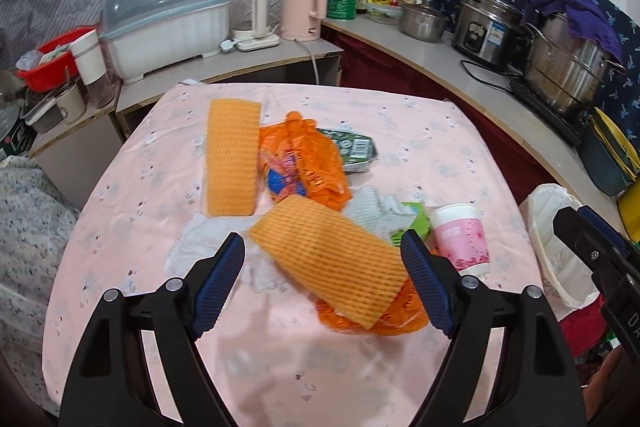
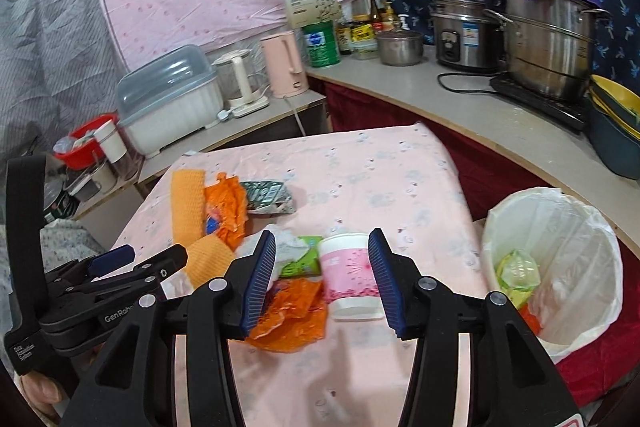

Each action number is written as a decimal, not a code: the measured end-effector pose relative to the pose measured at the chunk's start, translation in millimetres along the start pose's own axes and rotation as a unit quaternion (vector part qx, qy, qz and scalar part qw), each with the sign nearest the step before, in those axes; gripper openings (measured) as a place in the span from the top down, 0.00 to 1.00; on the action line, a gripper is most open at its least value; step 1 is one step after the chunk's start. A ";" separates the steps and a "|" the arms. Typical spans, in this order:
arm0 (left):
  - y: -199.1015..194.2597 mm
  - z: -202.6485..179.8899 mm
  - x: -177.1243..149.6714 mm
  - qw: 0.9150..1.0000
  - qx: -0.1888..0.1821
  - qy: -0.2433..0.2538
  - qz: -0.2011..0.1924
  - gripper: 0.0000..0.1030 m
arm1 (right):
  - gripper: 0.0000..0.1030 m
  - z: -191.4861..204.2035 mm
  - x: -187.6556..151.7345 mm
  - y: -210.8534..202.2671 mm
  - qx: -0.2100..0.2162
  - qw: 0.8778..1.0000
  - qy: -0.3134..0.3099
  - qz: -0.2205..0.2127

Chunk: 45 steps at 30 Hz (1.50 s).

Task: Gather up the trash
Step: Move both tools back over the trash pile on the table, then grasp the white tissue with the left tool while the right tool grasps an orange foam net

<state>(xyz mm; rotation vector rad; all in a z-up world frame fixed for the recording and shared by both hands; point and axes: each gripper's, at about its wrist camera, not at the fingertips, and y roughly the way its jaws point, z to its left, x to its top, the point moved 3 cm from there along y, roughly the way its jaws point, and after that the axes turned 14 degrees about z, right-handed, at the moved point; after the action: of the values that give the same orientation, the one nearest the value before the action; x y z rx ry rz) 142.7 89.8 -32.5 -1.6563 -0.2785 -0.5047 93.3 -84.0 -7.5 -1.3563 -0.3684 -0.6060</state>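
Note:
My left gripper point(image 1: 324, 283) hangs open over a pink-clothed table point(image 1: 280, 367), and an orange foam net point(image 1: 320, 255) lies between its pads without touching them. Behind it lie a second orange net point(image 1: 232, 159), an orange plastic bag point(image 1: 308, 155), a green-black wrapper point(image 1: 356, 147), white tissue point(image 1: 372, 211) and a green packet point(image 1: 412, 219). My right gripper point(image 2: 322, 283) is open around an upturned pink paper cup point(image 2: 350, 275), which stands close to the right pad and apart from the left one. A white-lined trash bin point(image 2: 580, 227) holding some wrappers stands right of the table.
A counter point(image 2: 460, 99) curves behind and to the right, carrying a steel pot point(image 2: 548, 43), a rice cooker point(image 2: 460, 31), a pink kettle point(image 2: 284, 67) and a lidded dish box point(image 2: 172, 99). A red basin point(image 1: 52, 63) and jars crowd the left shelf.

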 end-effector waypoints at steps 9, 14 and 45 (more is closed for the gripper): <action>18.0 44.8 -5.4 0.999 0.016 -0.031 0.018 0.21 | 0.42 35.0 -2.6 30.7 0.021 0.999 -0.023 0.032; 31.4 71.6 -8.6 0.998 0.020 -0.049 0.031 0.15 | 0.41 48.6 -3.4 52.4 0.032 0.997 -0.030 0.056; 102.8 99.5 -22.3 0.992 -0.032 -0.036 0.114 0.86 | 0.88 72.2 -22.7 131.7 0.084 0.983 -0.047 0.156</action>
<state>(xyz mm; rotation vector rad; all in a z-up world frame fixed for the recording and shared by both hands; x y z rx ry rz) 187.0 174.3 -141.5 -1.7455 -0.1242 -0.2852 161.3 3.4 -111.5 -1.2499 -0.2687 -0.2468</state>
